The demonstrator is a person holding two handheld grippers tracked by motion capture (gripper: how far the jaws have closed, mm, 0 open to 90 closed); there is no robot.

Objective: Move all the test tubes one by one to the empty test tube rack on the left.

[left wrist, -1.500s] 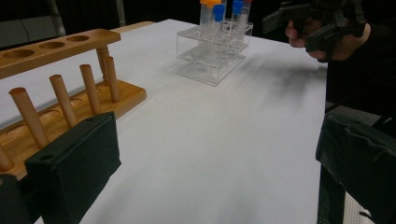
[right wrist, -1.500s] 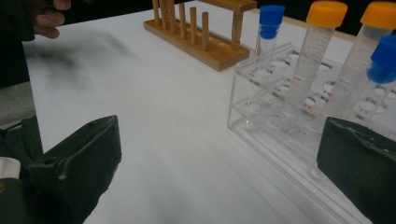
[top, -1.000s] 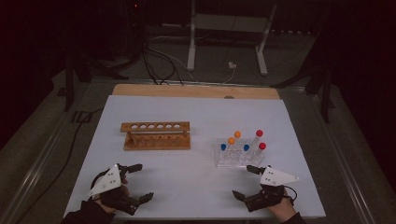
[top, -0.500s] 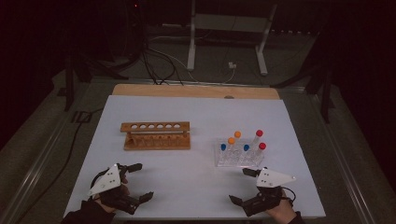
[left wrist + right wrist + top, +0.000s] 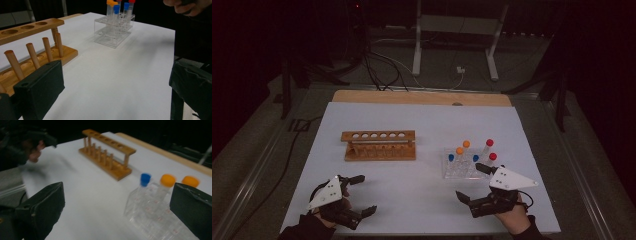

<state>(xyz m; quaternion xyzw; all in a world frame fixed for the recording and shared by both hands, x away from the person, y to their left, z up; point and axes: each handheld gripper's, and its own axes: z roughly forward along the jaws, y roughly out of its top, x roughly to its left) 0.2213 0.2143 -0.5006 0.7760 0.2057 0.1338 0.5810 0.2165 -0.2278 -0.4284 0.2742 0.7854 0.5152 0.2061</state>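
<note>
Both grippers being held agape above the white table [image 5: 422, 125], nothing gripped
Clear tube rack [image 5: 462, 167] is being approached by right gripper [image 5: 476, 182], just beside it; left gripper [image 5: 362, 195] is being kept near wooden rack [image 5: 379, 146]

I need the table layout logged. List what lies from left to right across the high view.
left gripper → wooden rack → clear rack of capped tubes → right gripper
</note>
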